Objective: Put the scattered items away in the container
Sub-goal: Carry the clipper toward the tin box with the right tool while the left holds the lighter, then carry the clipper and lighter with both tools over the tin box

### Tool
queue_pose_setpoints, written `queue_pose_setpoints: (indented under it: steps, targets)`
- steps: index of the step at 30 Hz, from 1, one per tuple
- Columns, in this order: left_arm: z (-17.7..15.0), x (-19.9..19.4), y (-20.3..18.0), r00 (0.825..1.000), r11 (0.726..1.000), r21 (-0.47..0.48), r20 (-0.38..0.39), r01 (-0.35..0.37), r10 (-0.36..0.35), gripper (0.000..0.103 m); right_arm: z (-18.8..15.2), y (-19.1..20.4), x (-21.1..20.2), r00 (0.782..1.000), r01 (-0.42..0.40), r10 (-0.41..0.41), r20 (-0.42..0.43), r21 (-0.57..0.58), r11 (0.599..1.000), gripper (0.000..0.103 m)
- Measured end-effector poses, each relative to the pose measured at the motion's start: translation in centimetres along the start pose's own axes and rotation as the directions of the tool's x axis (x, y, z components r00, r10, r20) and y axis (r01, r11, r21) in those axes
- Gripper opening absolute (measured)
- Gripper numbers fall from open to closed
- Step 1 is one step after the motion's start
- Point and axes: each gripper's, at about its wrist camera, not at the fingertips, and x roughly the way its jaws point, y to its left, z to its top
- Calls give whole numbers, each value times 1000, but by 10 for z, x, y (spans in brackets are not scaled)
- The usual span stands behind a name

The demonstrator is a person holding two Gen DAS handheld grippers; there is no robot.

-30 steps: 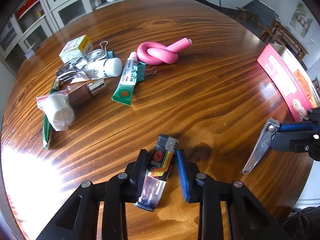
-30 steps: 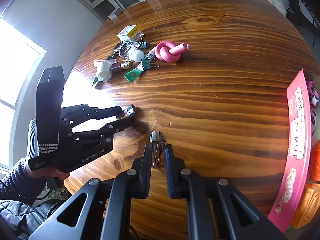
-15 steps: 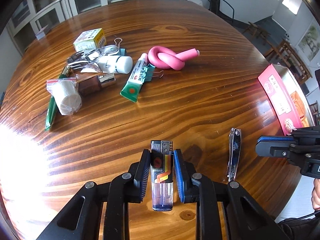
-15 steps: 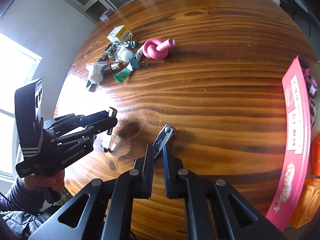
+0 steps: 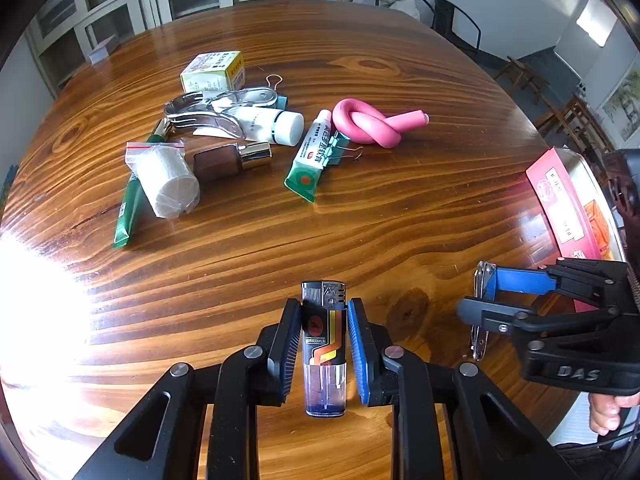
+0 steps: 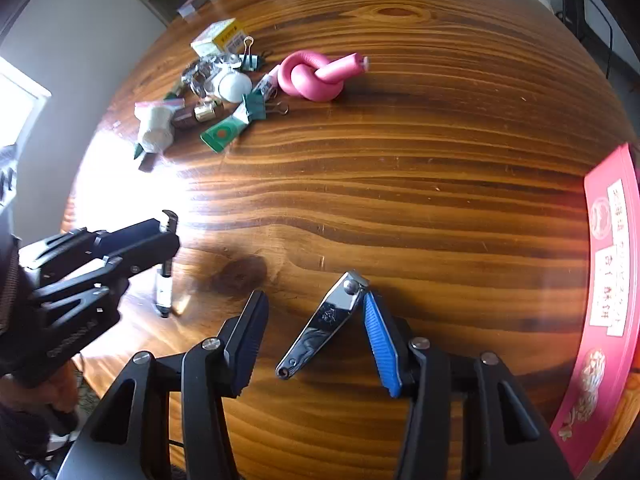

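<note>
Scattered items are gathered mostly at the far left of the worktop (image 5: 400, 208): a bagged roll (image 5: 166, 180), a brown bottle (image 5: 228, 160), a green tube (image 5: 310, 158) and a knotted pink foam rod (image 5: 376, 122) lie close together, well apart from both tools. Nearer, a lighter (image 5: 324, 344) is clamped upright between the narrow pads of the left tool (image 5: 324, 350), and it appears lifted clear of the wood. It is best carried level toward the red container (image 5: 560, 200) at the right edge, with the grip kept firm so that the smooth body does not slip. Further right, the right tool (image 6: 316, 336) has just been opening; its jaws now stand wide, and a metal nail clipper (image 6: 324, 320) lies slanted between them on the wood, its head touching the blue pad, not gripped. Before closing, the clipper is better centred between the pads, so that it is squeezed across its flat sides and not pushed away.
</note>
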Motion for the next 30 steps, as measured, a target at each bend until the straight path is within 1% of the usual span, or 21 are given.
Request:
queue_pose_setpoints:
  steps: [1,2,3,4,5,6,7,8,10,14,17,21,26,30]
  targets:
    - [-2,-2,0,1000,1000,-2,0,0,0,25,0,5,1,999,33,-33,10,-26,999,41]
    - [3,1,6,1000,1000,-5,-1,1,-1,25,0,9,2,998,62,-61,16,-52,997,25]
    - [16,8,21,1000,1000,-9,-2,2,-2,25,0,11,3,997,75,-73,22,-69,995,22]
    - [16,7,34,1000,1000,-16,-3,6,-6,25,0,12,4,997,72,-71,23,-73,995,17]
    - [23,16,50,1000,1000,-25,-4,10,-10,25,0,11,3,998,68,-67,23,-71,995,17]
    - [26,19,56,1000,999,-35,-4,15,-15,25,-1,9,3,998,58,-57,23,-64,996,17]
    - [29,23,56,1000,999,-44,-3,19,-19,25,-1,3,2,999,27,-26,18,-41,999,17]
    - [35,32,55,1000,999,-50,-1,22,-23,25,-1,-5,0,1000,-23,23,15,-4,1000,17]
    - [38,32,51,1000,998,-55,6,28,-27,25,-2,-20,-5,995,-102,101,23,61,993,17]
    - [43,32,35,999,999,-38,24,33,-32,25,-3,-53,-23,972,-234,225,74,176,956,17]
    - [50,32,16,998,999,-16,39,44,-43,25,-7,-71,-39,952,-303,282,120,232,924,17]
    - [56,24,-12,996,997,18,54,69,-70,25,-10,-98,-68,930,-358,314,191,274,893,17]
    - [64,22,-50,993,994,69,70,91,-95,25,-23,-130,-104,912,-383,307,274,297,875,17]
    - [74,20,-83,989,987,114,84,110,-120,25,-35,-156,-126,891,-414,305,337,323,851,17]
